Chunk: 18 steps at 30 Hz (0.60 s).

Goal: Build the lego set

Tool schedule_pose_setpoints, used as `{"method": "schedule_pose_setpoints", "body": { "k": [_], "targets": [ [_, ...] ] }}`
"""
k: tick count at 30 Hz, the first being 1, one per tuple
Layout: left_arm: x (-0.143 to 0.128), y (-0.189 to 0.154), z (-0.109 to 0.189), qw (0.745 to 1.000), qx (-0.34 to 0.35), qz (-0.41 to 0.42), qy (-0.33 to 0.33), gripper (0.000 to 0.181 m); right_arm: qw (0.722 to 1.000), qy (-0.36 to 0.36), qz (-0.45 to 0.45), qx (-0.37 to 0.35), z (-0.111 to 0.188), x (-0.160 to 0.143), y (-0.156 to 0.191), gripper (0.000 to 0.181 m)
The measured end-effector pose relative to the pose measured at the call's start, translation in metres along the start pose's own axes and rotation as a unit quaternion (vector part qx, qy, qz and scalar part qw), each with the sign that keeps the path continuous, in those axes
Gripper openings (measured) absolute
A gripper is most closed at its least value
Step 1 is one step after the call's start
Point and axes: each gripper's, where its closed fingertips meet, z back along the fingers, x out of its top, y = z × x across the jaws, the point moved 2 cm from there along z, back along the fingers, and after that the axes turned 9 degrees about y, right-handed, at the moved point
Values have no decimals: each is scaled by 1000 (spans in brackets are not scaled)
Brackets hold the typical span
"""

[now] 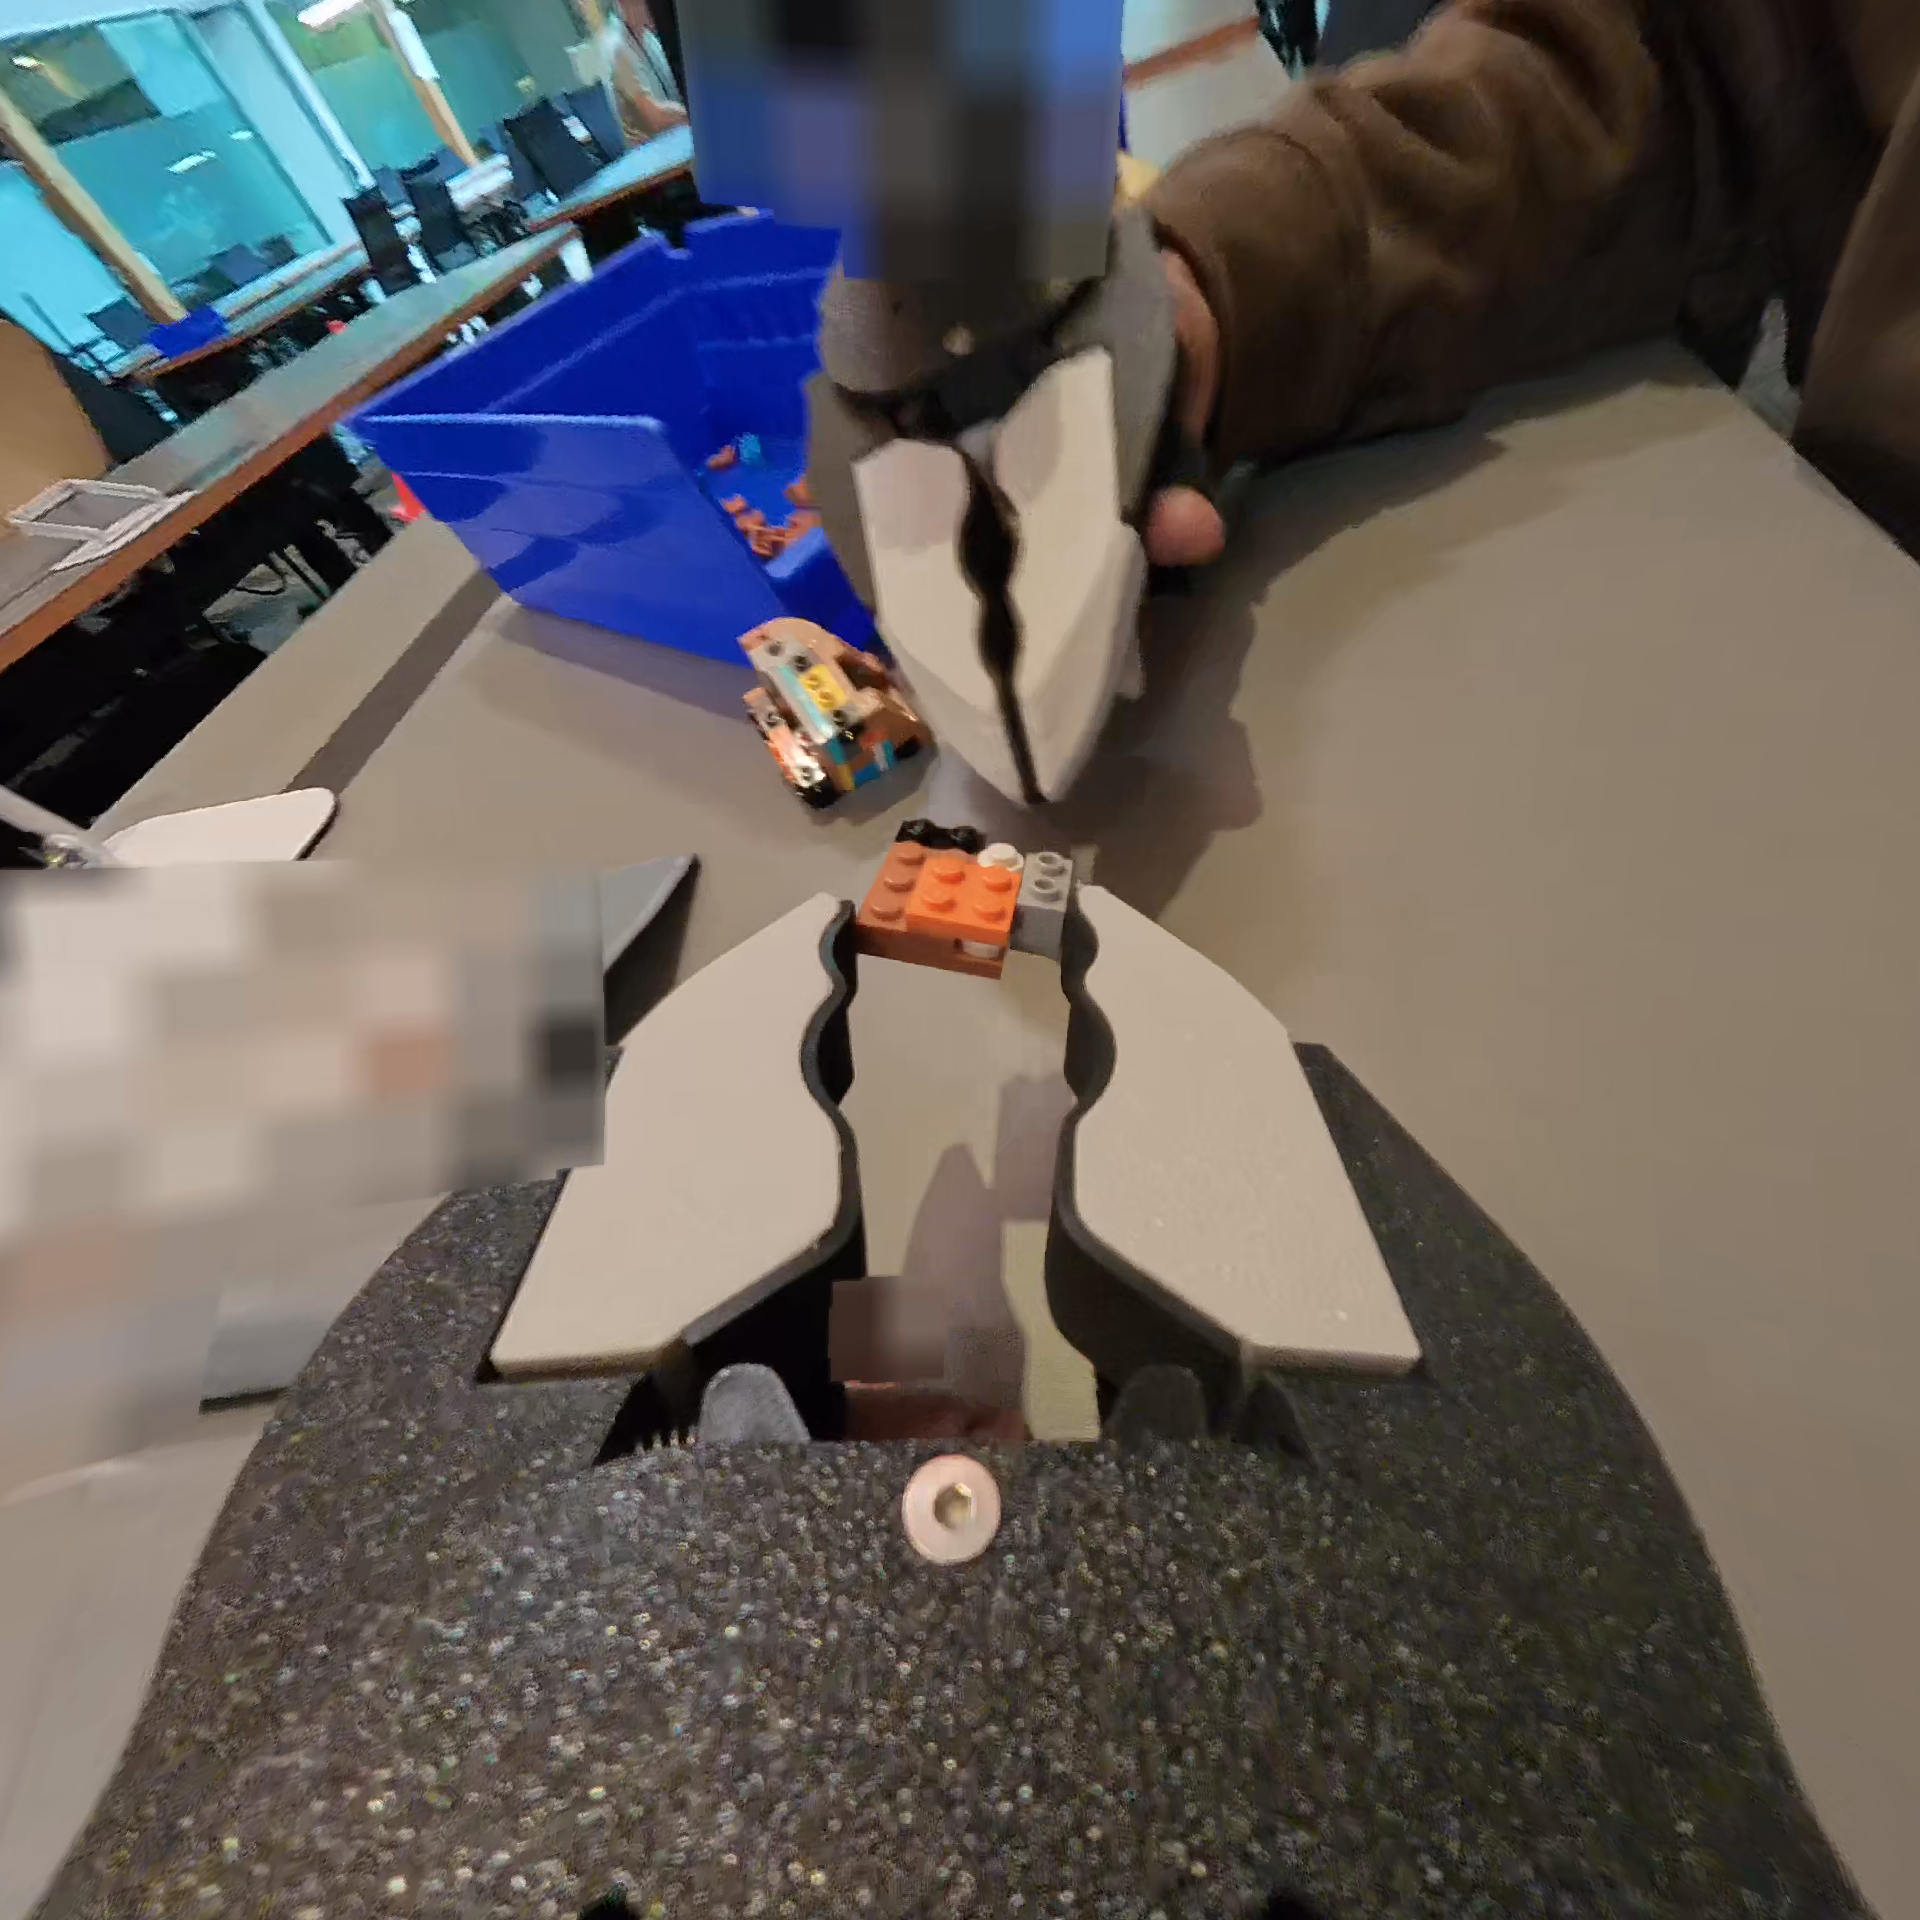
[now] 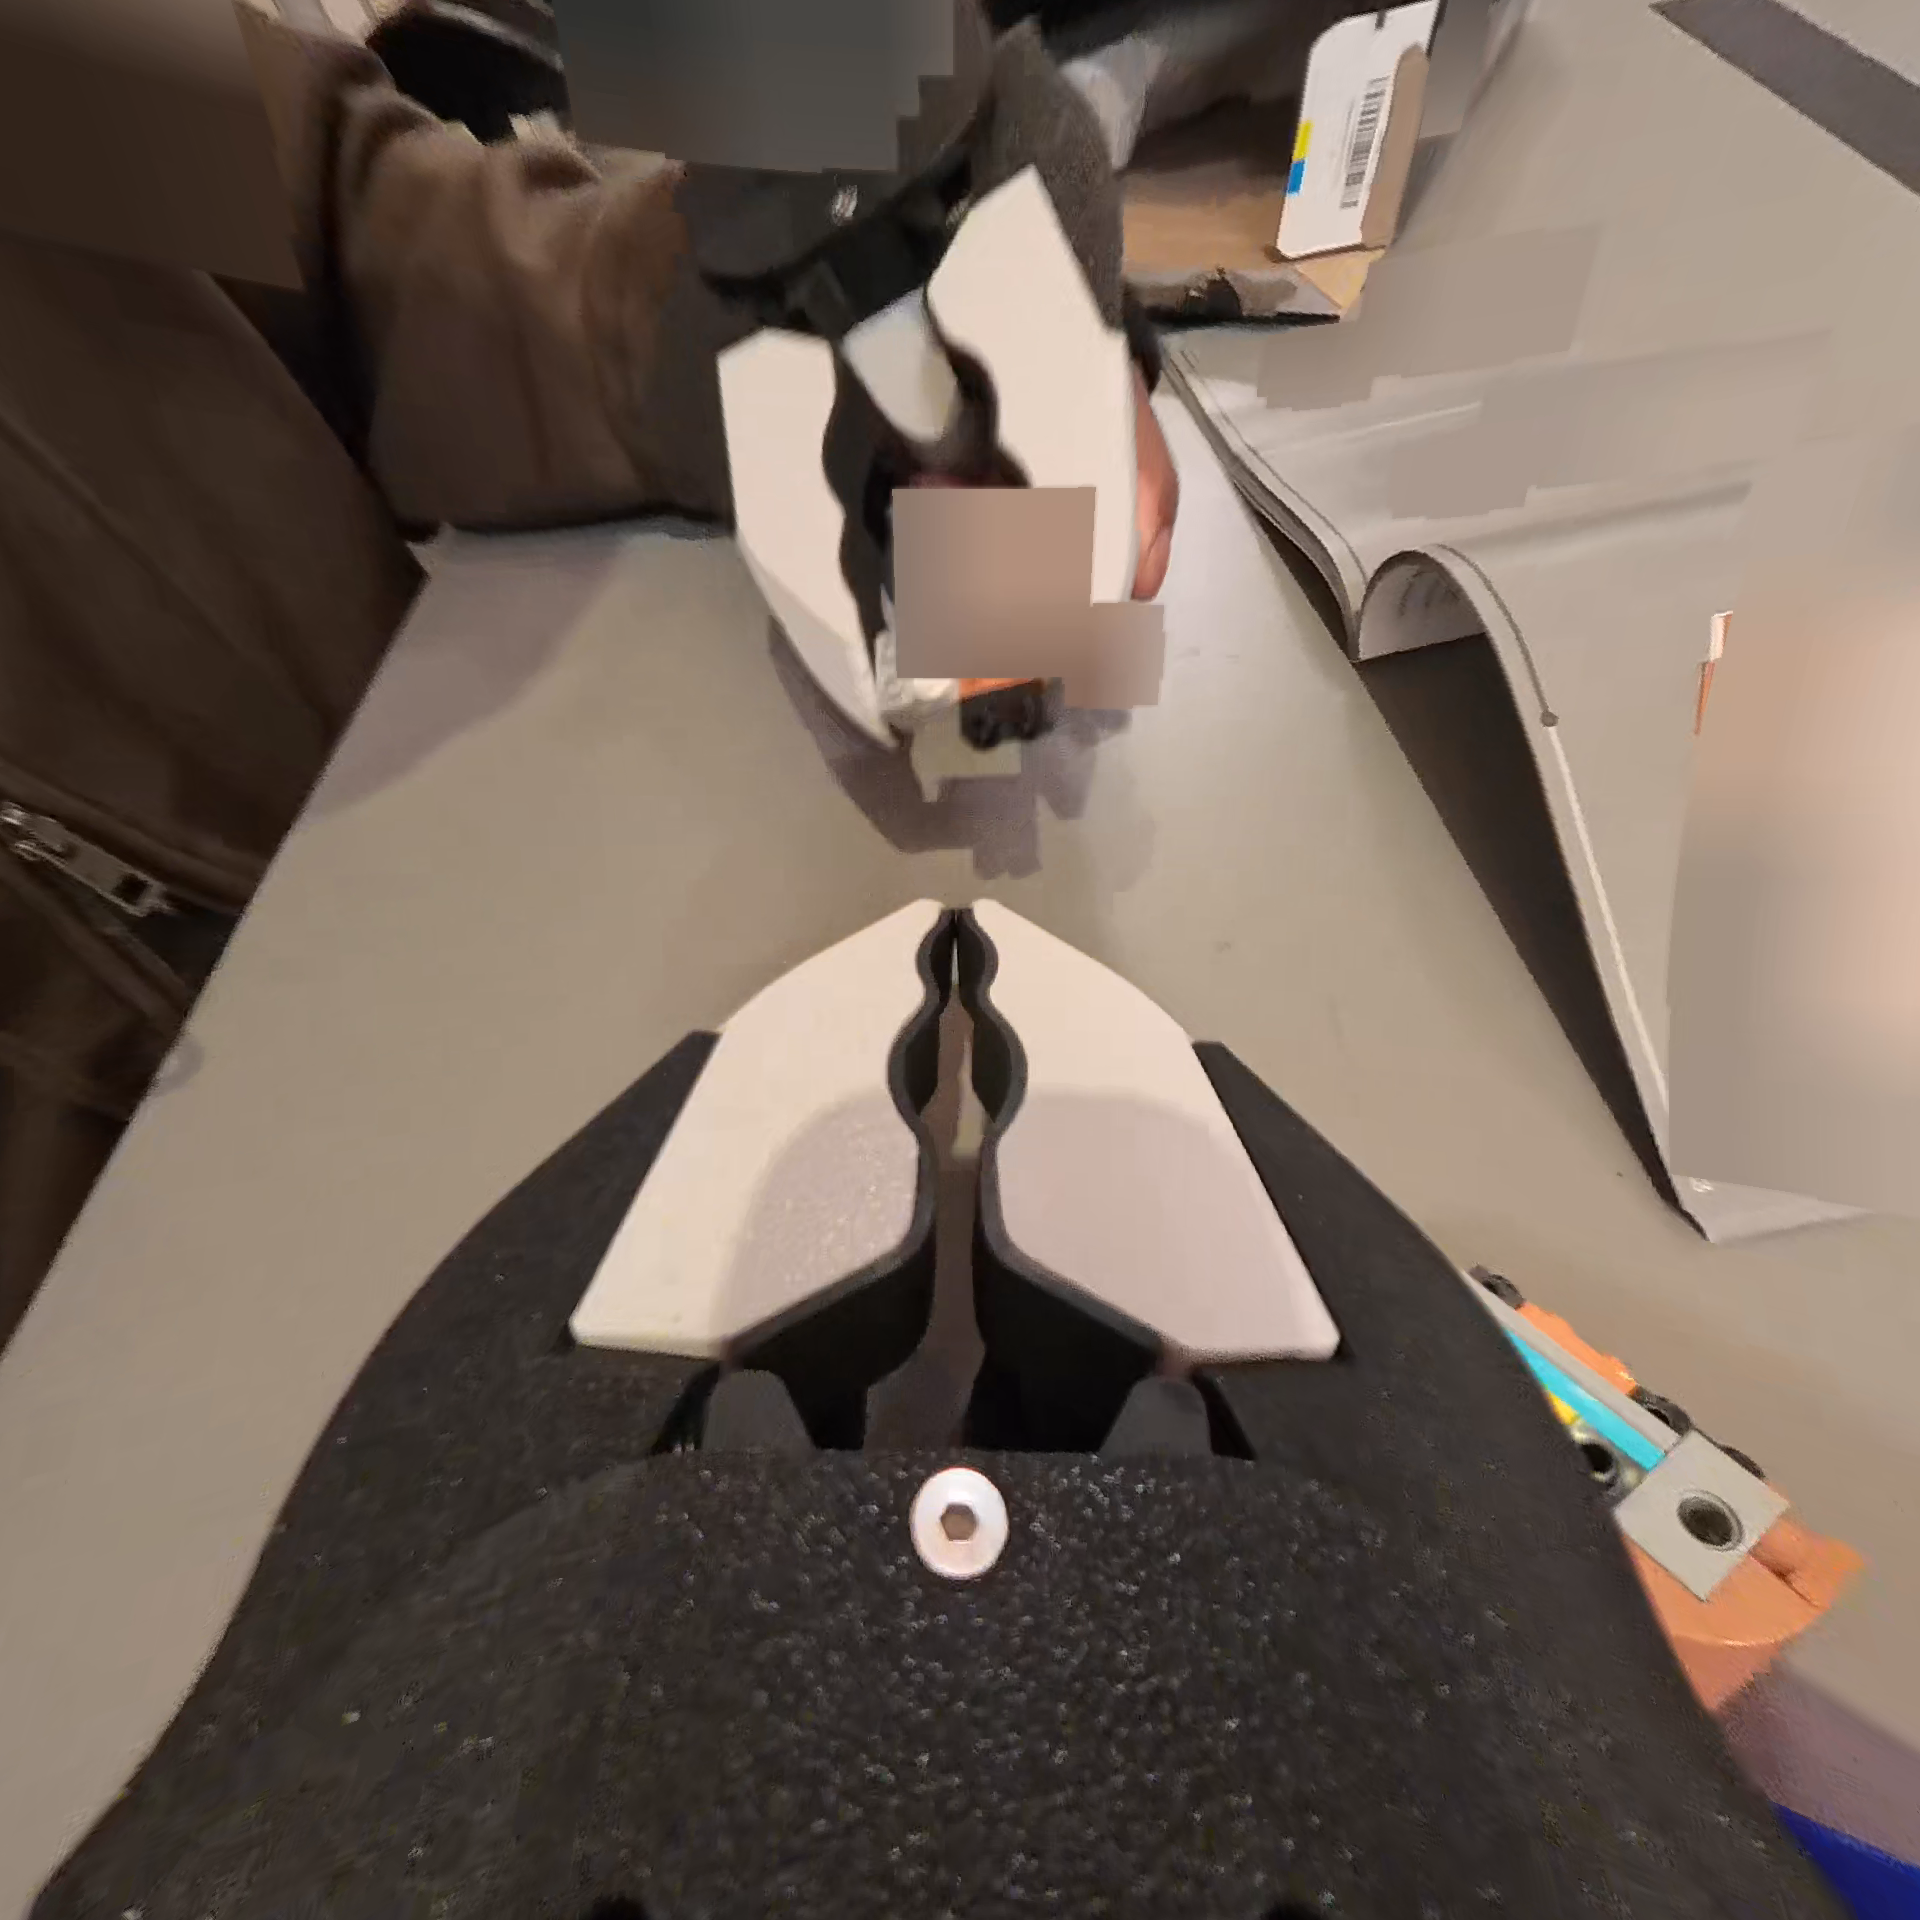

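Observation:
My left gripper (image 1: 961, 925) is shut on a small lego assembly (image 1: 951, 894): brown and orange plates, a grey brick on the right, and black and white bits behind. Its two fingertips press the assembly's two ends, just above the grey table (image 1: 1455, 935). The assembly also shows in the right wrist view (image 2: 997, 717), partly under a mosaic patch. My right gripper (image 2: 961, 914) is shut, and nothing shows between its tips. In the left wrist view it (image 1: 1029, 790) points down just behind the assembly without touching it.
A larger brown, grey and yellow lego build (image 1: 831, 717) lies behind the assembly, and it also shows in the right wrist view (image 2: 1683, 1496). A blue bin (image 1: 623, 499) holds loose bricks. An open booklet (image 2: 1455, 603) and a cardboard box (image 2: 1340, 156) lie nearby. A person's brown sleeve (image 1: 1455, 260) rests on the table. Some 5 cm of space lies between my two pairs of fingers.

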Motion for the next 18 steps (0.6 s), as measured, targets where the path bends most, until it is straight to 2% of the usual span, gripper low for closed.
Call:
{"method": "schedule_pose_setpoints", "body": {
  "k": [5, 11, 13, 18],
  "targets": [
    [10, 24, 27, 997, 32, 47, -58, 38, 998, 38, 49, -33, -11, -4, 3, 4],
    [-8, 66, 69, 986, 122, 91, -67, 38, 991, 63, 84, -82, -33, 4, -8, 13],
    [-15, 73, 73, 984, 129, 107, -58, 38, 989, 73, 85, -94, -46, 12, -16, 19],
    [-28, 67, 65, 990, 105, 92, -17, 38, 990, 88, 59, -92, -83, 38, -37, 34]
  ]
}}
